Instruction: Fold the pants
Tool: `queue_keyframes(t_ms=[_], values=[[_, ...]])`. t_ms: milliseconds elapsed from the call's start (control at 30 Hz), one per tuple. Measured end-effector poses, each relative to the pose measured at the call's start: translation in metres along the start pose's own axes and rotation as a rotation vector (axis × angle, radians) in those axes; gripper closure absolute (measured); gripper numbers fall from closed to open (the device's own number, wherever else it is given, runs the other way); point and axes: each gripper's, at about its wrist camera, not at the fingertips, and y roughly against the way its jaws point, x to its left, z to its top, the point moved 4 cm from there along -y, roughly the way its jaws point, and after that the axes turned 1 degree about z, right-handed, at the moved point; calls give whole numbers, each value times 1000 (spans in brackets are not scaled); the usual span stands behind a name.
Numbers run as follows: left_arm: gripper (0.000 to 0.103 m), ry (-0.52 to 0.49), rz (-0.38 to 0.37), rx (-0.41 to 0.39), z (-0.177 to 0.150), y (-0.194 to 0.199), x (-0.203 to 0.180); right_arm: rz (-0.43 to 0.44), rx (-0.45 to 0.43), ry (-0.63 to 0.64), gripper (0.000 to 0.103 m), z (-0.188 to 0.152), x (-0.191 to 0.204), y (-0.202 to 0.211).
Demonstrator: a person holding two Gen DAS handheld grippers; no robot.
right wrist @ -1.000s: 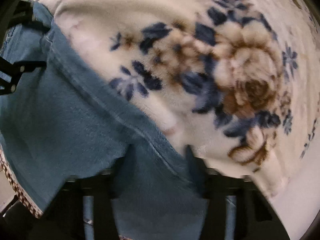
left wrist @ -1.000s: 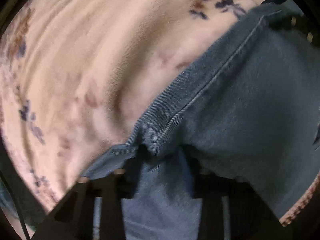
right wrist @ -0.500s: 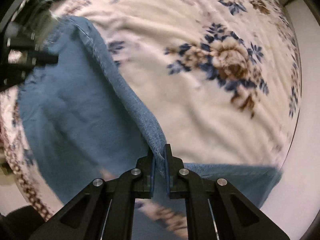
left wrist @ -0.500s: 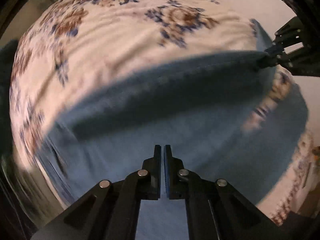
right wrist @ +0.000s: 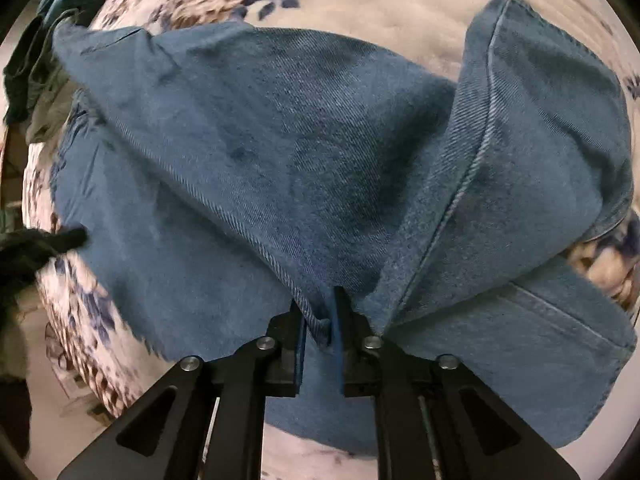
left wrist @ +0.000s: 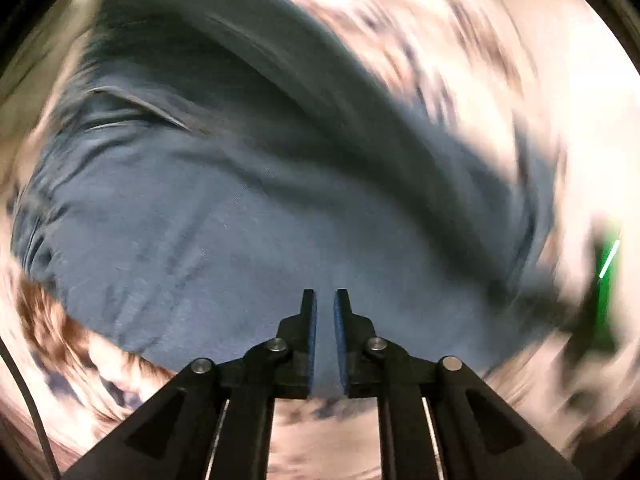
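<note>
Denim jeans (right wrist: 280, 152) draped half-folded over floral blanket (right wrist: 360, 0); right gripper (right wrist: 320, 312) opening, seam between its jaws; left gripper (left wrist: 325, 300) opening, empty. Fold step laid; next, flatten and regrip

Items counted: one pair of blue denim pants (right wrist: 280, 152), one floral blanket (right wrist: 360, 4), two hand-held grippers, left hand-held gripper (left wrist: 325, 300) and right hand-held gripper (right wrist: 320, 308)

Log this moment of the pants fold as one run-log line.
task: fold pants | left hand-held gripper: opening, empty, above blue denim pants | right hand-held gripper: opening, denim seam edge between fingers | surface: floral fleece blanket
</note>
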Motion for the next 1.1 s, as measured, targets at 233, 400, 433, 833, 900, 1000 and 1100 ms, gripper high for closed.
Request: queue_keyframes(t_ms=[233,400,433,833,900,1000,1100], values=[[74,396,-127,-129,105,57,54,133,-84,-193,16,9,2,34],[65,375,-4,-124,192,47,35,156,-86,-295,16,19,-10,36],[63,353,31,-112,206,40,30,153,-83,-313,16,22,-12,34],[95,154,285,-40,179,-35,44,145,-201,-445,16,48,-45,69],[96,161,263,-69,152,-27,56,117,-233,-448,16,63,-48,81],[96,204,199,-120,108,-10,76,124,-263,-472,16,82,-53,101],[97,261,134,-145,68,8,94,153,-321,-470,16,95,-53,129]])
